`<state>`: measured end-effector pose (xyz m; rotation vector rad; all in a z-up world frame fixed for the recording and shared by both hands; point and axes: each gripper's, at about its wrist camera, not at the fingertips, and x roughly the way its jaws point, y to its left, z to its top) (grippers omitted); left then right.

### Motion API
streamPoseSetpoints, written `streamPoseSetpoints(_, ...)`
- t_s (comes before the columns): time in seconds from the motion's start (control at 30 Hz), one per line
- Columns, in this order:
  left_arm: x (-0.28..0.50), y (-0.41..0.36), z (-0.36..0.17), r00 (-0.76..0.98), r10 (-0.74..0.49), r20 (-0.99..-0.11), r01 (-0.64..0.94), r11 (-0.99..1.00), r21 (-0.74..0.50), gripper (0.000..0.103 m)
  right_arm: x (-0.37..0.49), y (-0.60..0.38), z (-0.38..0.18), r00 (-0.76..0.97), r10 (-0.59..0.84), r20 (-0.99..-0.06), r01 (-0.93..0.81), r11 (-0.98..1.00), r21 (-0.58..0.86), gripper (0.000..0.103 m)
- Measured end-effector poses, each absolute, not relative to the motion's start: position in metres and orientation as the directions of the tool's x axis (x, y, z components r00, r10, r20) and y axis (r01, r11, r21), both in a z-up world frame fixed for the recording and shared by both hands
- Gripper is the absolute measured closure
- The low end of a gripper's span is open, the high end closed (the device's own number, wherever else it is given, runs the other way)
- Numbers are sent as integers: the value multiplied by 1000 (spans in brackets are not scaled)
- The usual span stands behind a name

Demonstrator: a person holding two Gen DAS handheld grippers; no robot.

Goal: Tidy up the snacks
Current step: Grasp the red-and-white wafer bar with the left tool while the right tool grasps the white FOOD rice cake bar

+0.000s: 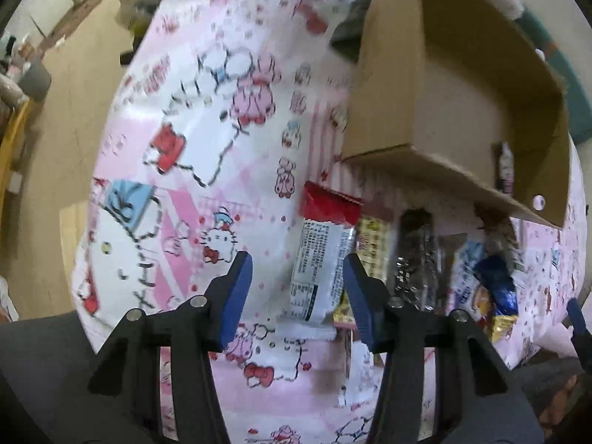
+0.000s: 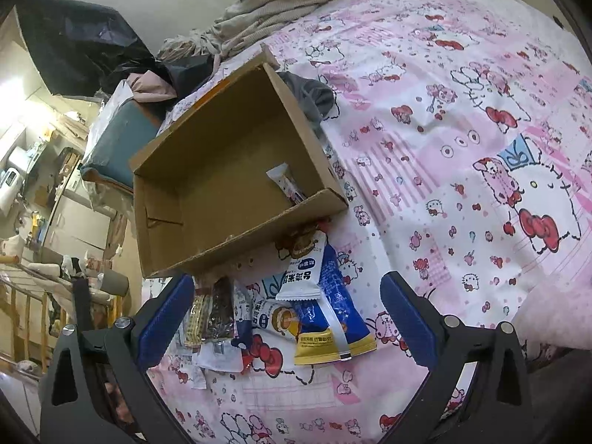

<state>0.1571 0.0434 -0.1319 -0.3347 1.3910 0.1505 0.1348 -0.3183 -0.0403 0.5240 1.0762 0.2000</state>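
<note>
Snack packet [image 1: 321, 259], light, crinkly and slippery, lies flat on the bed [image 1: 177, 118] between the left gripper [image 1: 298, 296]'s narrowing, not-yet-touching jaws; pinch mid-body; right gripper [image 2: 288, 318] gapes wide, empty.

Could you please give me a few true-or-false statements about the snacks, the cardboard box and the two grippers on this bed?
1. The cardboard box holds one snack packet. True.
2. The left gripper has the red-and-white packet between its fingers. True; a gap shows beside the left pad, so it is not clamped.
3. The right gripper is shut on the blue-and-yellow packet. False; its fingers stand wide apart over the snack pile.
4. The snacks lie on a bare wooden table. False; they lie on a pink cartoon-print bedsheet.
5. The box stands upside down. False; its open side faces up.
</note>
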Motion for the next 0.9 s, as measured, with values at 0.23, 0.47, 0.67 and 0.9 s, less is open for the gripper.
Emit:
streamPoseSetpoints(0.23,164,21,-151,124,-73,-990,-231,968,-100,57,141,-327,-51,445,389,-807,144,858,493,0)
streamPoseSetpoints(0.47,161,8,-157,112,-30,-993,-203,978,-52,75,154,-336,-79,332,350,-876,234,869,436,3)
streamPoseSetpoints(0.67,161,15,-149,116,-26,-993,-217,975,-51,75,175,-310,-98,241,333,-912,165,912,377,15)
streamPoseSetpoints(0.9,147,26,-122,166,-39,-985,-278,957,-85,75,195,-262,-112,239,230,-943,8,971,238,22)
